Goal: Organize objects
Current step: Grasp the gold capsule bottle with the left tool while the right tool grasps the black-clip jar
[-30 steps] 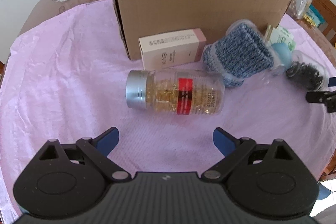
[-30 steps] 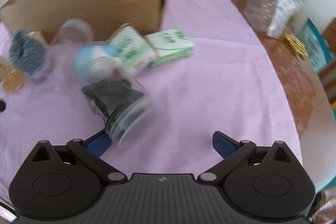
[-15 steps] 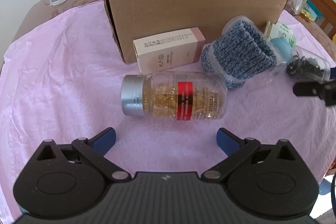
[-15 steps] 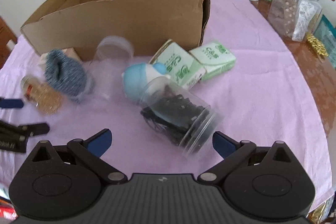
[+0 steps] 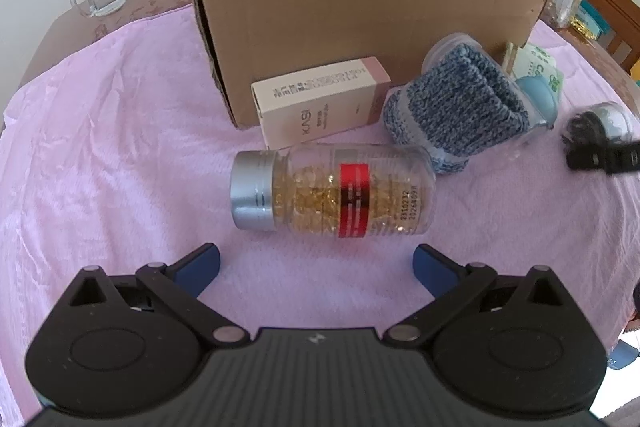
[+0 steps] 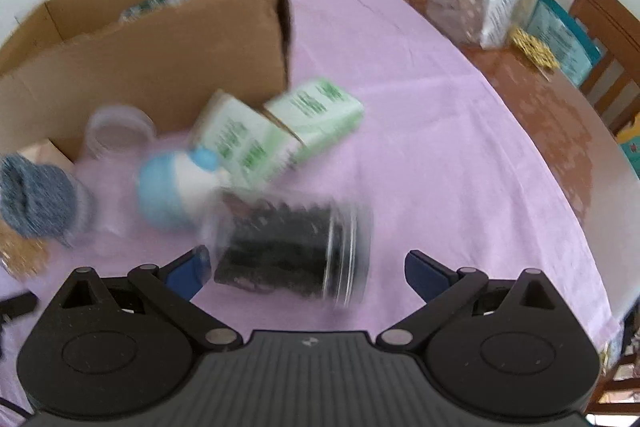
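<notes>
Both tilt down toward the cloth [image 5: 100, 147]: left gripper [image 5: 316, 261] spread wide, right gripper [image 6: 306, 269] likewise apart

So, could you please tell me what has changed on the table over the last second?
The left claw spread a little wider and now stands open in front of the capsule bottle, which lies untouched. In the right wrist view, the clear jar of dark pieces now lies between the open fingers of the right claw, turned crosswise. The cardboard box and pink box stayed put.
</notes>
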